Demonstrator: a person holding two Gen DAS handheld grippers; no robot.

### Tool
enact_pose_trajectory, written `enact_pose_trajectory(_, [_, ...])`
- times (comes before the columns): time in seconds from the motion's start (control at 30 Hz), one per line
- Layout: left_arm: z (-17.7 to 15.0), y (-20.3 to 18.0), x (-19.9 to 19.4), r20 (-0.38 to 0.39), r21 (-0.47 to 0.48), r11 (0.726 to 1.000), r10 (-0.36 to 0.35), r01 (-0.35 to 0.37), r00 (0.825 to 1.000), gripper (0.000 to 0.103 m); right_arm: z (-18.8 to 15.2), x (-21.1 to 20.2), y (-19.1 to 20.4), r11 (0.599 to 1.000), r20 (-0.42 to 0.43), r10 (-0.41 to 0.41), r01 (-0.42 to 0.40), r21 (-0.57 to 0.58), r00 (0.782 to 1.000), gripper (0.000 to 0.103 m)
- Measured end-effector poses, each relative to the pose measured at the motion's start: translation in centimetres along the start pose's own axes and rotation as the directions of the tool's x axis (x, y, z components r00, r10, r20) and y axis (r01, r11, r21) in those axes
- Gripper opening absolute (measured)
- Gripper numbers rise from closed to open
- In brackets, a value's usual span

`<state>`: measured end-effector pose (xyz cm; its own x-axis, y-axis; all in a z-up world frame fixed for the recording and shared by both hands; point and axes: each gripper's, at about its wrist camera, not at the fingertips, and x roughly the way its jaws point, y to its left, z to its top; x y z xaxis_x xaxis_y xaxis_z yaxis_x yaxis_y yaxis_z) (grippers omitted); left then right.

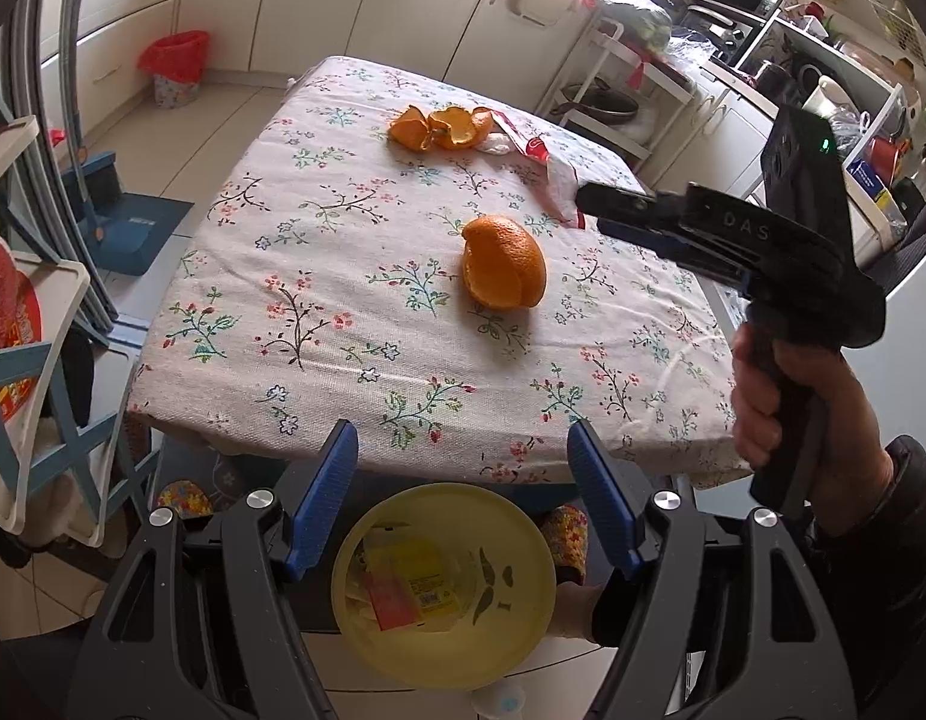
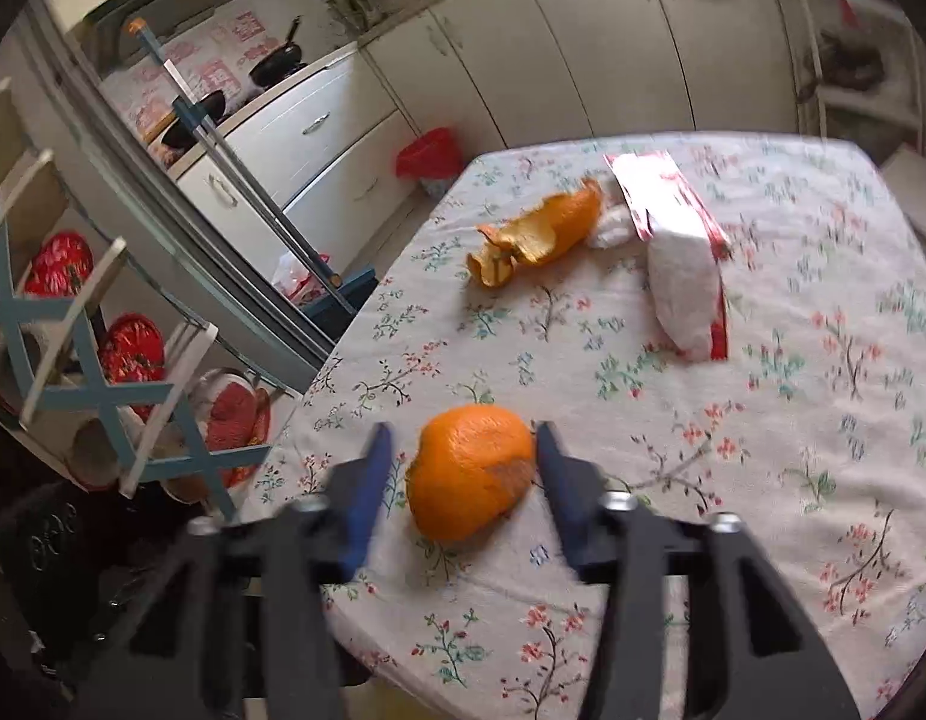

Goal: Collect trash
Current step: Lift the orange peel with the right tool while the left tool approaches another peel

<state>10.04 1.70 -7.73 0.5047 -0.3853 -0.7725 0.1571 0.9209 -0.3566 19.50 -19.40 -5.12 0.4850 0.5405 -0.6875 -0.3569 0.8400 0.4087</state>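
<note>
A domed orange peel point(image 1: 505, 264) lies mid-table on the floral tablecloth point(image 1: 318, 300). More peel pieces point(image 1: 441, 129) lie at the far side, beside a crumpled white tissue point(image 1: 496, 144) and a white-and-red wrapper point(image 1: 553, 174). My right gripper point(image 1: 589, 207) hovers over the table to the right of the dome. In its own view the dome point(image 2: 472, 474) shows between the blurred open fingers of the right gripper point(image 2: 463, 427), ungripped. My left gripper point(image 1: 461, 427) stands open at the near table edge. Below it is a yellow bowl point(image 1: 402, 648) holding wrappers, with a gap on its right side.
A bin lined with a red bag point(image 1: 177, 66) stands on the floor by the cabinets, and a blue dustpan point(image 1: 138, 228) lies left of the table. A white-and-blue rack point(image 1: 36, 324) is at the left. Kitchen shelves point(image 1: 823, 78) crowd the right.
</note>
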Motion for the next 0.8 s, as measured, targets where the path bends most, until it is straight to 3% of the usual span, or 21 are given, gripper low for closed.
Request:
enact_pose_trajectory(0.2, [0.0, 0.3, 0.1, -0.002, 0.0, 1.0, 0.01, -0.01, 1.0, 0.068, -1.9, 3.8, 4.6, 0.965, -0.084, -0.117, 0.094, -0.243, 0.99, 0.051])
enact_pose_trajectory(0.27, [0.0, 0.5, 0.0, 0.0, -0.01, 1.0, 0.007, -0.007, 1.0, 0.068, -2.3, 4.7, 4.6, 0.949, -0.087, -0.167, 0.136, -0.284, 0.982, 0.036])
enact_pose_trajectory(0.33, [0.1, 0.5, 0.0, 0.003, -0.011, 1.0, 0.004, -0.004, 1.0, 0.068, -1.9, 4.6, 3.7, 0.964, -0.087, -0.149, 0.125, -0.236, 0.985, 0.014])
enact_pose_trajectory(0.43, [0.1, 0.4, 0.0, 0.001, -0.004, 1.0, 0.003, -0.003, 1.0, 0.068, -1.2, 3.5, 1.7, 0.985, -0.066, -0.109, 0.099, -0.139, 0.992, 0.007])
enact_pose_trajectory(0.53, [0.1, 0.4, 0.1, -0.002, -0.007, 1.0, 0.003, -0.003, 1.0, 0.068, -1.1, 2.8, 1.3, 0.986, -0.05, -0.113, 0.106, -0.129, 0.992, 0.01])
enact_pose_trajectory(0.57, [0.1, 0.4, 0.1, -0.002, -0.007, 1.0, 0.003, -0.003, 1.0, 0.068, -1.2, 2.7, 1.7, 0.982, -0.044, -0.121, 0.113, -0.148, 0.992, 0.019])
enact_pose_trajectory(0.6, [0.1, 0.4, 0.2, -0.002, -0.007, 1.0, 0.004, -0.004, 1.0, 0.068, -1.3, 2.7, 2.2, 0.979, -0.043, -0.129, 0.12, -0.166, 0.991, 0.05])
enact_pose_trajectory(0.63, [0.1, 0.4, 0.2, -0.004, -0.006, 1.0, 0.005, -0.005, 1.0, 0.068, -1.4, 2.7, 2.7, 0.974, -0.035, -0.139, 0.13, -0.184, 0.99, 0.067])
enact_pose_trajectory(0.7, [0.0, 0.3, 0.2, -0.007, -0.003, 1.0, 0.006, -0.006, 1.0, 0.068, -1.7, 3.1, 3.8, 0.962, -0.032, -0.15, 0.139, -0.235, 0.988, 0.067])
enact_pose_trajectory(0.77, [-0.1, 0.2, 0.3, -0.009, 0.002, 1.0, 0.009, -0.009, 1.0, 0.068, -2.0, 4.2, 4.2, 0.951, -0.047, -0.178, 0.159, -0.266, 0.983, 0.06])
enact_pose_trajectory(0.8, [-0.1, 0.2, 0.4, -0.01, 0.003, 1.0, 0.011, -0.011, 1.0, 0.068, -2.1, 5.0, 4.1, 0.942, -0.065, -0.21, 0.184, -0.282, 0.976, 0.042])
